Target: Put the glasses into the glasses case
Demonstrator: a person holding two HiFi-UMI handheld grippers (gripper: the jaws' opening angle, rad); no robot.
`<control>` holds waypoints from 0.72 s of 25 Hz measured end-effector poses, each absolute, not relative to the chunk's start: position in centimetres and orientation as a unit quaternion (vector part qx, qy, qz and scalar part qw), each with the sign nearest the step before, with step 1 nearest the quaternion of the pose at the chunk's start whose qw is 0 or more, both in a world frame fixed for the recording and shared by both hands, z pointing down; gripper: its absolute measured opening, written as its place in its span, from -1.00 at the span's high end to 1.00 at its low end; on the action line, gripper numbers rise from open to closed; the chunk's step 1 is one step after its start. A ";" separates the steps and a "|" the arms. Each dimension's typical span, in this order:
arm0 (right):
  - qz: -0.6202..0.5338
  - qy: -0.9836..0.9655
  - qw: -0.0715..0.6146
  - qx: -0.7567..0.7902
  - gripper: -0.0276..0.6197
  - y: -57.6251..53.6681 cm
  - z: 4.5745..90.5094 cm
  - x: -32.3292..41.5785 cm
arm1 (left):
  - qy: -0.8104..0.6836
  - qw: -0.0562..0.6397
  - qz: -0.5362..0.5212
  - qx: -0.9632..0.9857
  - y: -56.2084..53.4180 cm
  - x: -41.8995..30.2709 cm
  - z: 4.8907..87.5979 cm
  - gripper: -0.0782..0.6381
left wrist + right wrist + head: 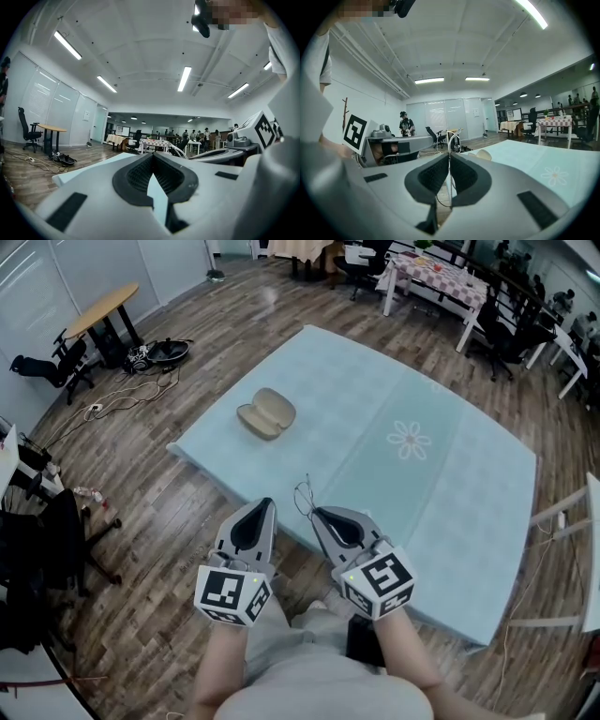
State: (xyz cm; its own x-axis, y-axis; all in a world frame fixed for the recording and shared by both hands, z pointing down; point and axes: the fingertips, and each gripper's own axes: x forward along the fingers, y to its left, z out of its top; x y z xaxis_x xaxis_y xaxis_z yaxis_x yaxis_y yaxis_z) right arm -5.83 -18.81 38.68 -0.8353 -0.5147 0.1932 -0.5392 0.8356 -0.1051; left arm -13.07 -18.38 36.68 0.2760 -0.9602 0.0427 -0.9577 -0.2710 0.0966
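Left gripper (265,503): hanging at lower centre, jaws pressed together on nothing.
Right gripper (315,513): just beside it, pinching wire-rimmed glasses (303,493) at its tips.
Glasses: looking light, springy and easily bent; a gentle hold on the frame seems wisest.
Glasses case (266,413): lying open at upper left on the table (450,502), well apart.

The tablecloth (450,484) is matt, pale-blue fabric; the floor (141,493) is faintly glossy wood plank. The glasses case (266,413) looks smooth, matt beige; the glasses (302,493) are thin wire.
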 end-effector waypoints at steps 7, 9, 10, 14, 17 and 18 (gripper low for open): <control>0.078 -0.948 0.077 0.300 0.87 -21.4 38.2 -5.9 | -0.588 0.048 -0.015 0.807 -21.3 -13.7 36.0 0.76; 0.080 -0.946 0.079 0.304 0.87 -22.1 38.3 -6.4 | -0.584 0.048 -0.014 0.810 -22.2 -14.3 36.0 0.76; 0.080 -0.945 0.080 0.306 0.87 -22.6 38.3 -6.6 | -0.583 0.049 -0.014 0.811 -22.7 -14.5 36.0 0.76; 0.078 -0.943 0.080 0.313 0.87 -24.5 38.1 -7.7 | -0.578 0.049 -0.016 0.815 -24.9 -15.8 35.7 0.76; 0.078 -0.941 0.078 0.321 0.87 -25.9 38.2 -8.9 | -0.572 0.048 -0.018 0.818 -26.4 -17.3 35.8 0.76; 0.077 -0.939 0.078 0.325 0.87 -26.4 38.2 -9.4 | -0.570 0.048 -0.019 0.820 -26.9 -17.7 35.7 0.76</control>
State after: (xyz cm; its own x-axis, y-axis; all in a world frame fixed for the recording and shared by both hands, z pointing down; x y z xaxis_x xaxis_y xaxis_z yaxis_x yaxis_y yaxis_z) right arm -9.38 -26.37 38.15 -0.7771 -0.5979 0.1965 -0.6219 0.7775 -0.0938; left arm -17.73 -26.94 35.75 0.3502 -0.9364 0.0230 -0.9327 -0.3464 0.1004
